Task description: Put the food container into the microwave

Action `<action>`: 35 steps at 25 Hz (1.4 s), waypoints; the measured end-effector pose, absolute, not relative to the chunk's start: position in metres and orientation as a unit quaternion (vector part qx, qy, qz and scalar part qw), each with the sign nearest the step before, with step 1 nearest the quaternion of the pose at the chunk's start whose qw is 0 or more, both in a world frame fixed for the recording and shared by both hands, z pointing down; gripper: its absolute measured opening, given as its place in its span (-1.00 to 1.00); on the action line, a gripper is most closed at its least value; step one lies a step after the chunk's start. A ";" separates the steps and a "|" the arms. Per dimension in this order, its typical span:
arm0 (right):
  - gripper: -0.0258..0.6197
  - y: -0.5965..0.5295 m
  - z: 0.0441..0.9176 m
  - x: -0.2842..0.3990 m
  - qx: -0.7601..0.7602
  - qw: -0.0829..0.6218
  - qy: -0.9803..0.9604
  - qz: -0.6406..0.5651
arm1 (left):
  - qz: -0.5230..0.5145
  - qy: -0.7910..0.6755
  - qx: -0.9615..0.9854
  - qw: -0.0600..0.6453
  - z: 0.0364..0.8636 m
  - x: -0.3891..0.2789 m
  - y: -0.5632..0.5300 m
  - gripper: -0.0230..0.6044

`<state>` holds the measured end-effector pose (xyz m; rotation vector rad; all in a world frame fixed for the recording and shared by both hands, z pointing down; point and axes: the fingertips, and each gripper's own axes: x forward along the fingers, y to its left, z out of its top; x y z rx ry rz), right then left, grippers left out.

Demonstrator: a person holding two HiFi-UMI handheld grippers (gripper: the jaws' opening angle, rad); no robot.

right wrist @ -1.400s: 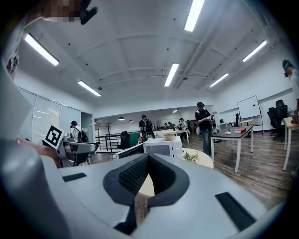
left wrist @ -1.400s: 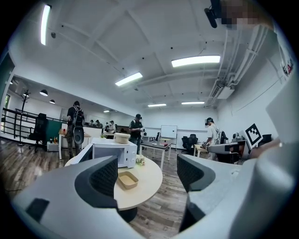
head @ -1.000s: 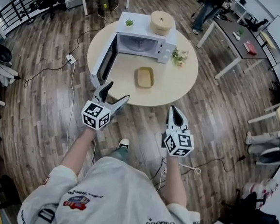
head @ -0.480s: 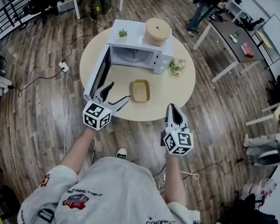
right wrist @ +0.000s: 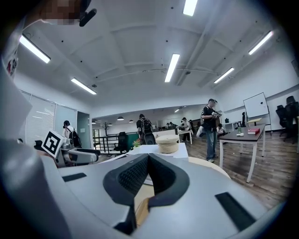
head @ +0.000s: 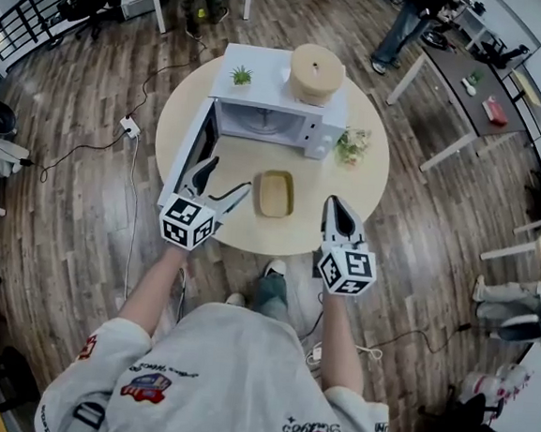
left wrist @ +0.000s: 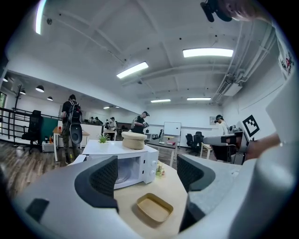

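Note:
A shallow tan food container (head: 274, 193) (left wrist: 154, 208) lies on the round table (head: 348, 191) in front of the white microwave (head: 272, 115) (left wrist: 126, 163), whose door (head: 190, 150) hangs wide to the left. My left gripper (head: 223, 182) (left wrist: 147, 176) hovers open over the table's near edge, left of the container, holding nothing. On the right, my right gripper (head: 338, 218) (right wrist: 147, 175) is shut and empty at the near edge, apart from the container.
A round woven box (head: 316, 73) and a small potted plant (head: 240, 74) sit on the microwave. A flower sprig (head: 352, 145) lies right of it. Desks (head: 469, 96) and standing people are farther off on the wood floor.
The table and microwave have come closer and sit lower in the head view. Both grippers keep their pose, the left open, the right shut.

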<state>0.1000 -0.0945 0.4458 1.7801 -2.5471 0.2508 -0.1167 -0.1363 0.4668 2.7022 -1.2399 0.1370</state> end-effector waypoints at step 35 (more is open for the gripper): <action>-0.94 -0.317 0.473 0.126 0.456 0.019 -0.882 0.117 | 0.126 -0.463 0.869 0.122 0.519 -0.074 -0.283 0.19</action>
